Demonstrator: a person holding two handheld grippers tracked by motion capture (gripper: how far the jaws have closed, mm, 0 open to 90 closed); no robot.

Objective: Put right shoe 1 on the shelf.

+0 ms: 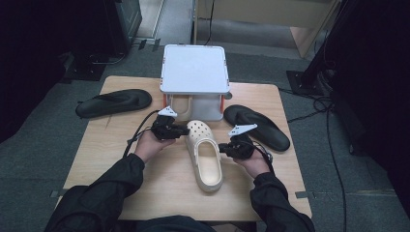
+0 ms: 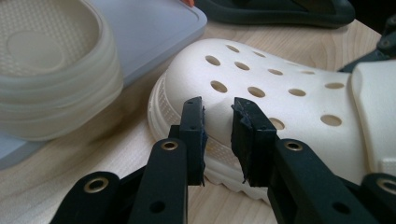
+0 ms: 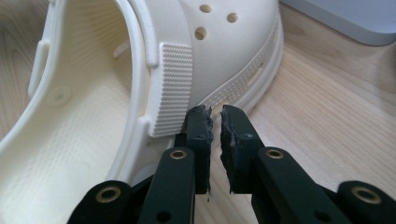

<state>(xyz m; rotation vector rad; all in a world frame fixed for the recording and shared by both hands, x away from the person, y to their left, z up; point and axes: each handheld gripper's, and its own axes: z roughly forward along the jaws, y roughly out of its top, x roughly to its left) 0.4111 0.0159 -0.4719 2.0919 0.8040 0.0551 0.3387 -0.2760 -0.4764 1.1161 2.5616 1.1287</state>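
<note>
1. Black jaws of the left tongs [image 2: 218, 140] stand slightly apart with nothing between them, their tips at the toe end of the cream clog [image 2: 280, 88], close to its sole edge; whether they touch it I cannot tell.
2. Right tongs [image 3: 215, 140] are nearly closed and empty, their tips just beside the clog's [image 3: 154, 70] ribbed strap hinge, near the sole.
3. From above, left tongs [image 1: 180, 129] and right tongs [image 1: 227, 148] flank the clog [image 1: 205, 154], which lies flat on the tabletop [image 1: 159, 188], toe toward the white box [image 1: 195, 67].
4. By my judgement the work is partly done: a second cream clog [image 2: 46, 65] already rests on the box's tray just beyond the left tongs; this one is not yet gripped or lifted.
5. Two black insoles, the left one [image 1: 114, 102] and the right one [image 1: 256, 126], lie well outside the tongs, untouched.
6. Hard to read: the box's lid hides its inside from above, and the stowed clog is cut off at the frame edge.
</note>
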